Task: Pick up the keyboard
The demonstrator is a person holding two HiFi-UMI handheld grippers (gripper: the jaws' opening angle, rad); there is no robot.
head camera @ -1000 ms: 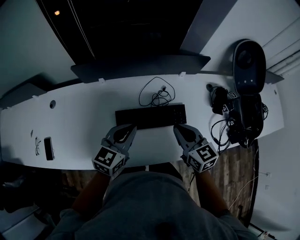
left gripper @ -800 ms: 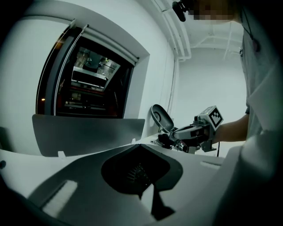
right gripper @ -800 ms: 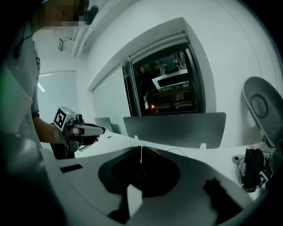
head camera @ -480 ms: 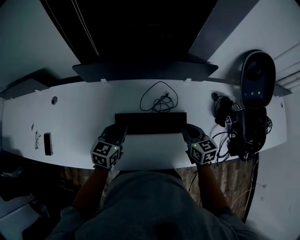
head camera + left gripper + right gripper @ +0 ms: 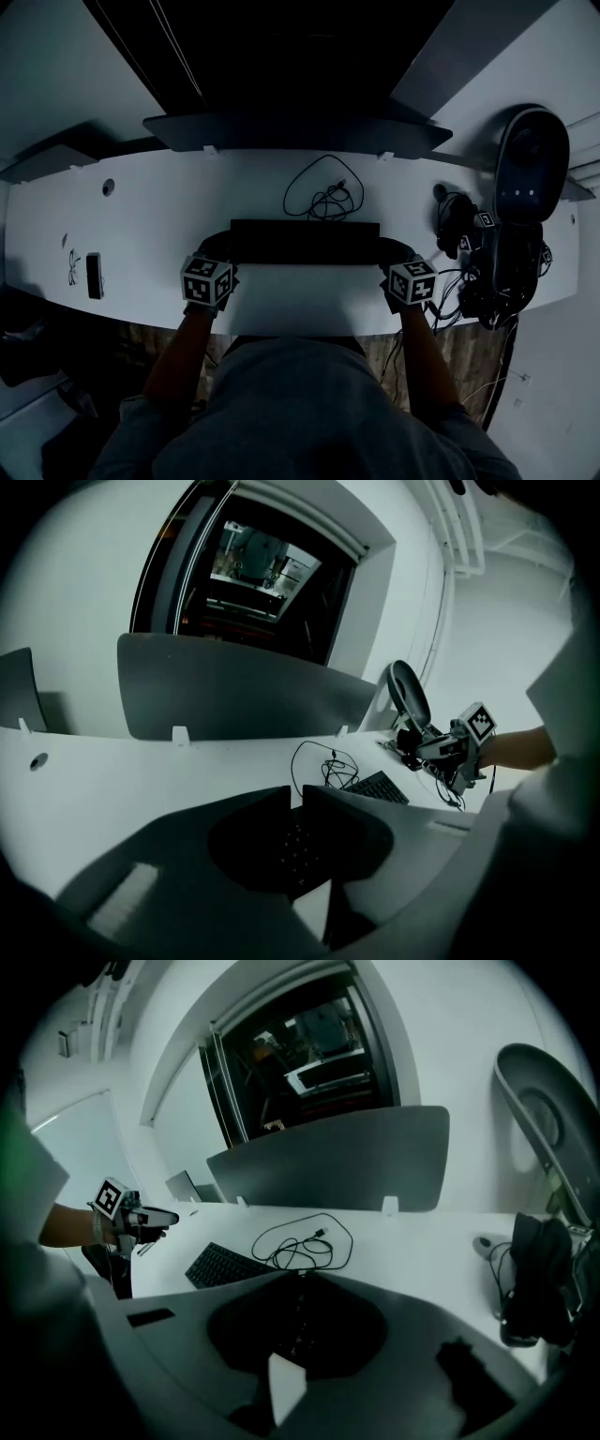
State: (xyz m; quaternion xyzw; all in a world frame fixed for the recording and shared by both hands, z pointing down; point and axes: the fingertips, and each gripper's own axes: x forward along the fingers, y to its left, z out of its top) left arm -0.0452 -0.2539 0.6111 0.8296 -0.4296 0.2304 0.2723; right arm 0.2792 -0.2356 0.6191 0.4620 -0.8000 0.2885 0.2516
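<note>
A black keyboard lies flat across the middle of the white desk. My left gripper sits low at the keyboard's left end. Its jaws are opening, with a thin slit between the tips and nothing pressed between them. My right gripper is at the keyboard's right end with its jaws shut and empty. In the left gripper view the keyboard runs on beyond the jaws. The right gripper view shows its far part. Whether either gripper touches the keyboard is hidden.
A coiled black cable lies just behind the keyboard, in front of a grey divider panel. A pile of dark gear and wires fills the desk's right end. A small dark device lies at the left, near the front edge.
Both grippers have dropped and spread apart, from in front of the keyboard to its two ends. The left jaws now show a thin slit.
</note>
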